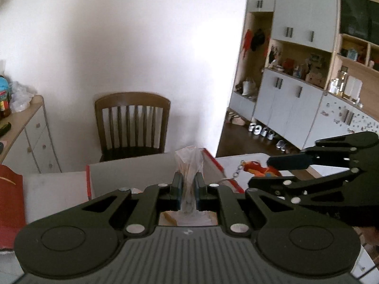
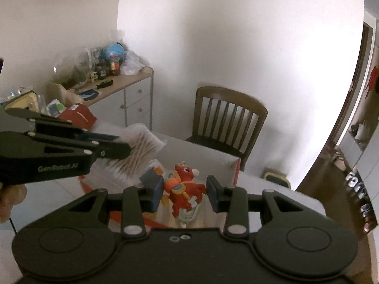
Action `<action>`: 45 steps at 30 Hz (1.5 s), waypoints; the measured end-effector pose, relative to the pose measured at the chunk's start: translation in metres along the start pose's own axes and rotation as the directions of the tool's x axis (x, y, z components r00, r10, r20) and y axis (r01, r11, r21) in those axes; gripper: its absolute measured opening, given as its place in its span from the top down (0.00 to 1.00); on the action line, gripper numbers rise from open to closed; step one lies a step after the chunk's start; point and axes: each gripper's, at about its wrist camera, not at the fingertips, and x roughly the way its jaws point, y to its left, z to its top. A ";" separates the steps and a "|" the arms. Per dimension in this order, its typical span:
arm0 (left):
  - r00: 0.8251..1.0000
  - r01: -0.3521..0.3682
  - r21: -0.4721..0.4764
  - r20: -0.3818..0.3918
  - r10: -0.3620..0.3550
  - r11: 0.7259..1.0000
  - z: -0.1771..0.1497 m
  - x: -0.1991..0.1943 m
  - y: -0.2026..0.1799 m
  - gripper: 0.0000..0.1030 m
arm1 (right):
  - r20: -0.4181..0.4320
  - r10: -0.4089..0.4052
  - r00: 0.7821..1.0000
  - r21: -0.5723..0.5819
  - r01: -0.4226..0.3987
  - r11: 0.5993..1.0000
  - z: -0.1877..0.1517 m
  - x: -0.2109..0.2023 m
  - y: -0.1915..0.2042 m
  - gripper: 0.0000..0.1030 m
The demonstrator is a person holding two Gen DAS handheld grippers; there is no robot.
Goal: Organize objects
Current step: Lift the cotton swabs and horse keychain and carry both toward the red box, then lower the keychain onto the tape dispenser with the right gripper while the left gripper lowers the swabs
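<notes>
My left gripper [image 1: 188, 180] is shut on a clear plastic bag of wooden cotton swabs [image 1: 189, 165], held above an open white box with red edges [image 1: 132, 172]. In the right wrist view the left gripper [image 2: 124, 144] comes in from the left with the swab bag [image 2: 142, 149] fanned out beyond its fingers. My right gripper [image 2: 184, 187] is shut on a red toy animal keychain [image 2: 187, 184], over the box [image 2: 208, 161]. From the left wrist view, the right gripper [image 1: 263, 172] is at the right with the toy [image 1: 257, 168] and its chain hanging left.
The box sits on a white table [image 1: 52, 194]. A wooden chair [image 1: 132, 123] stands behind it against the wall. A cluttered sideboard [image 2: 132, 94] and a red bag [image 2: 78, 116] are at the left. White cabinets [image 1: 296, 94] and shoes line the right.
</notes>
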 end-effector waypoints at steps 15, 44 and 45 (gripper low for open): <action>0.991 -0.041 0.060 -0.128 0.048 0.997 0.004 0.090 0.030 0.91 | -0.149 -0.039 0.988 -0.027 0.035 0.999 -0.006 0.086 0.012 0.63; 0.916 -0.054 0.082 -0.394 0.082 0.995 -0.043 0.172 0.044 0.91 | -0.321 -0.036 0.946 0.040 0.051 0.998 -0.043 0.147 0.010 0.62; 0.912 -0.055 0.084 -0.402 0.084 0.995 -0.043 0.173 0.043 0.91 | -0.322 -0.040 0.946 0.037 0.055 0.998 -0.044 0.147 0.010 0.62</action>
